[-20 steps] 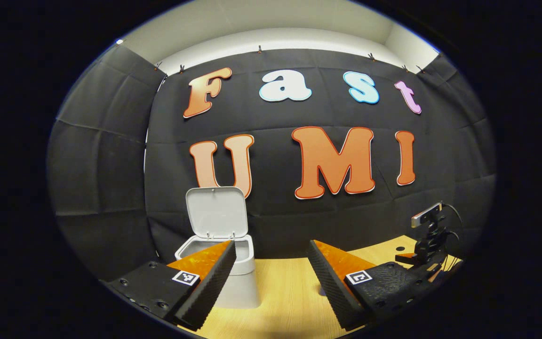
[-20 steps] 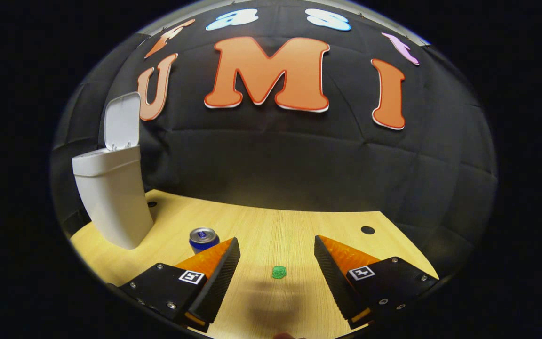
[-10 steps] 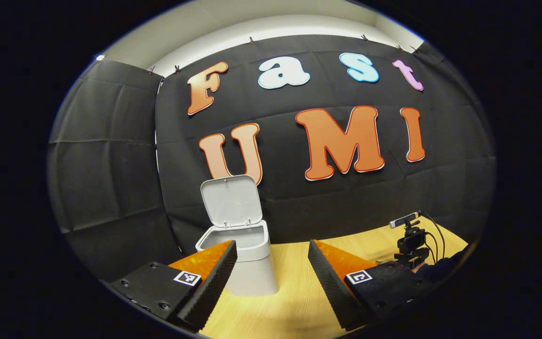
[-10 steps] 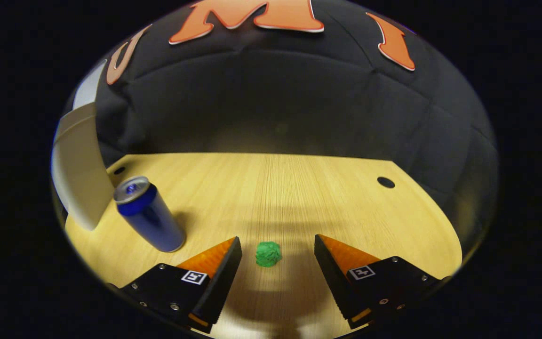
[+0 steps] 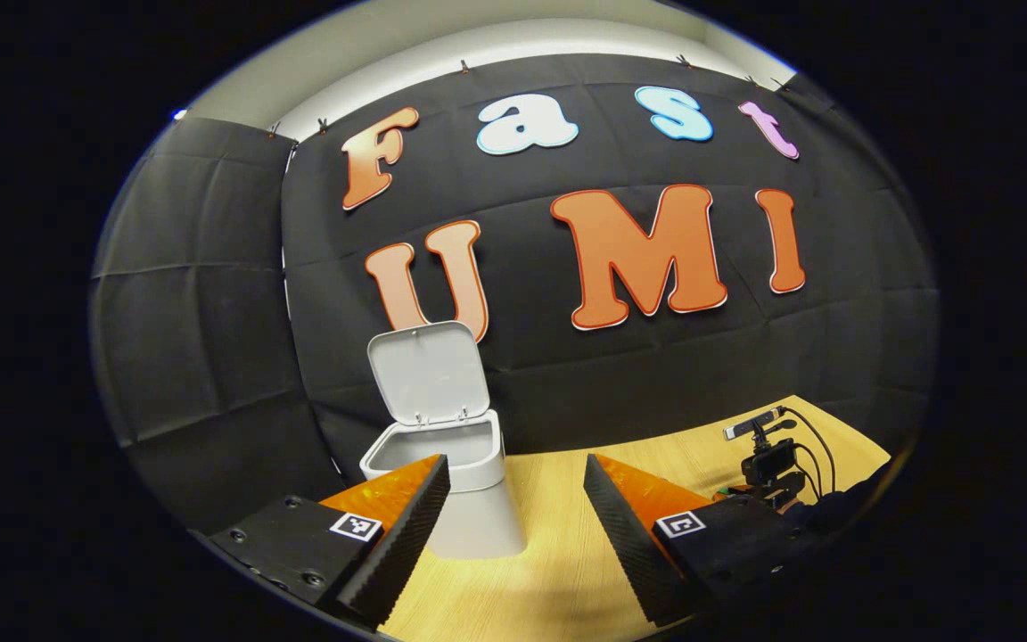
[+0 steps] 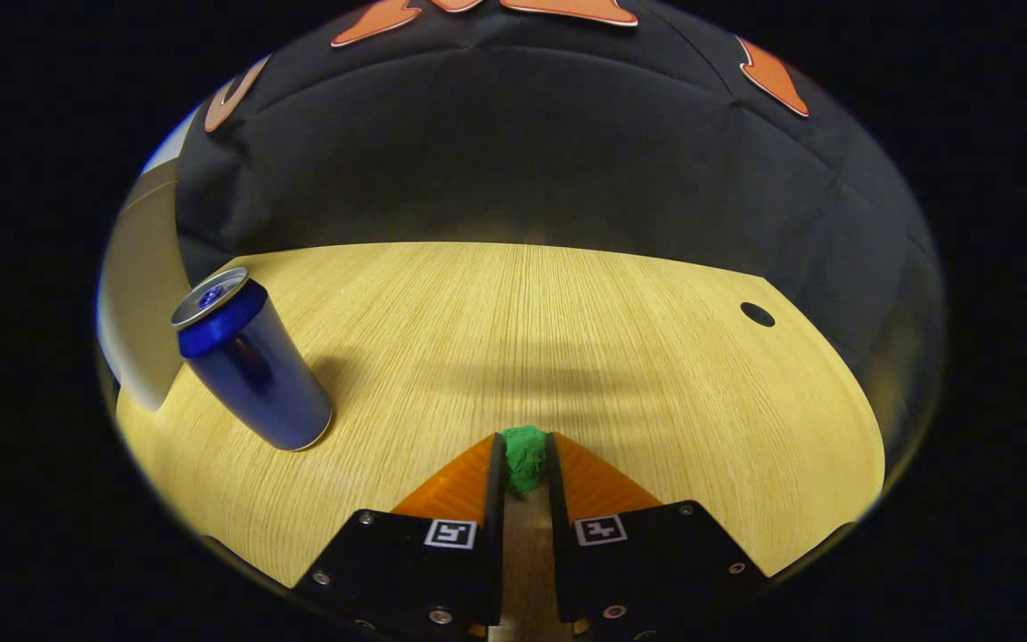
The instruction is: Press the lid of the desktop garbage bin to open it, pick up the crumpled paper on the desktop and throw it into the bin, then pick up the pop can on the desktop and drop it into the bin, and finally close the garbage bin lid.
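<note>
In the left gripper view the white garbage bin (image 5: 469,499) stands on the wooden desk with its lid (image 5: 429,372) flipped up. My left gripper (image 5: 516,486) hangs open in front of it, holding nothing. In the right gripper view my right gripper (image 6: 524,450) is shut on the green crumpled paper (image 6: 525,457), which sits at the desk surface between the fingertips. A blue pop can (image 6: 250,361) stands upright to the left. The side of the bin (image 6: 141,294) shows beyond the can at the left edge.
In the left gripper view, a small black camera on a stand with cables (image 5: 768,455) sits at the right end of the desk. The wooden desk (image 6: 567,330) has a round cable hole (image 6: 756,314) at its far right. Black cloth walls close off the back.
My right gripper dropped toward the desk and closed its fingers on the green paper. The left gripper view shifted only slightly, with the bin still open ahead.
</note>
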### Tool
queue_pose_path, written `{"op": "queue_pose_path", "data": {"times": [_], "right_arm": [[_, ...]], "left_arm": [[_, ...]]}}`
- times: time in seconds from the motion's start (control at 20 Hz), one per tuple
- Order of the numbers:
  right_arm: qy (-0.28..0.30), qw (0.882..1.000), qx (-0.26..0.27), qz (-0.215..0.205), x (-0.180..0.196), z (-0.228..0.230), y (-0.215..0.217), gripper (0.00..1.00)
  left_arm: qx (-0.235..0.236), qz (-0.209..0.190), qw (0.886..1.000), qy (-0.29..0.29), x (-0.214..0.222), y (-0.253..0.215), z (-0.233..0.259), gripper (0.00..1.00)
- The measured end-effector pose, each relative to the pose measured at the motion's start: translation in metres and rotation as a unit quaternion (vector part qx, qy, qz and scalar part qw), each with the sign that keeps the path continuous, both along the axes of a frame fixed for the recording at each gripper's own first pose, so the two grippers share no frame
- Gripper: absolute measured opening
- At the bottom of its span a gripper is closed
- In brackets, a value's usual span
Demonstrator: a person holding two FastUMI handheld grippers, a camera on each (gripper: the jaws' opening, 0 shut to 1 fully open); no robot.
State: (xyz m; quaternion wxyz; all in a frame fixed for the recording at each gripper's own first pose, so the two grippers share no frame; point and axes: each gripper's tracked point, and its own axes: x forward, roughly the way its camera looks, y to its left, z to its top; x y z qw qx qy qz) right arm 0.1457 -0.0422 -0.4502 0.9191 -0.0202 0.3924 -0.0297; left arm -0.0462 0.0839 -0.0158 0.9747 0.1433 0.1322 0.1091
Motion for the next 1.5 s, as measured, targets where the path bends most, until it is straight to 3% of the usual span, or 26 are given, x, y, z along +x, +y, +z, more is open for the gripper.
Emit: {"op": "queue_pose_path", "data": {"times": [0.15, 0.3, 0.45, 0.55, 0.7, 0.8, 0.95, 1.1, 1.3, 1.5], "right_arm": [[-0.019, 1.000, 0.014, 0.005, 0.001, 0.022, 0.000, 0.13], [-0.065, 0.997, 0.041, -0.002, 0.009, 0.078, 0.000, 0.12], [-0.131, 0.989, 0.057, 0.027, 0.023, 0.161, 0.027, 0.12], [-0.164, 0.982, 0.074, 0.057, 0.033, 0.219, 0.060, 0.11], [-0.202, 0.967, 0.112, 0.109, 0.045, 0.292, 0.123, 0.11], [-0.210, 0.959, 0.128, 0.144, 0.029, 0.326, 0.169, 0.11], [-0.230, 0.942, 0.152, 0.193, 0.036, 0.367, 0.261, 0.11], [-0.222, 0.932, 0.167, 0.232, 0.052, 0.375, 0.347, 0.11], [-0.197, 0.933, 0.160, 0.257, 0.075, 0.347, 0.436, 0.11], [-0.187, 0.940, 0.138, 0.248, 0.092, 0.316, 0.468, 0.11]], "left_arm": [[-0.010, -0.010, 1.000, -0.005, 0.003, 0.001, -0.001, 0.95], [-0.030, -0.016, 0.999, -0.013, 0.002, 0.007, -0.003, 0.99], [-0.048, -0.017, 0.998, -0.026, -0.001, 0.019, -0.002, 0.95], [-0.060, -0.016, 0.997, -0.036, -0.005, 0.029, 0.000, 0.99], [-0.071, -0.009, 0.996, -0.057, -0.013, 0.052, 0.006, 0.95], [-0.076, 0.001, 0.995, -0.070, -0.020, 0.072, 0.011, 0.96], [-0.079, 0.023, 0.993, -0.084, -0.034, 0.104, 0.016, 0.96], [-0.074, 0.046, 0.992, -0.096, -0.052, 0.138, 0.020, 0.96], [-0.072, 0.091, 0.988, -0.099, -0.082, 0.188, 0.017, 0.95], [-0.085, 0.134, 0.983, -0.093, -0.109, 0.228, 0.006, 0.98]]}}
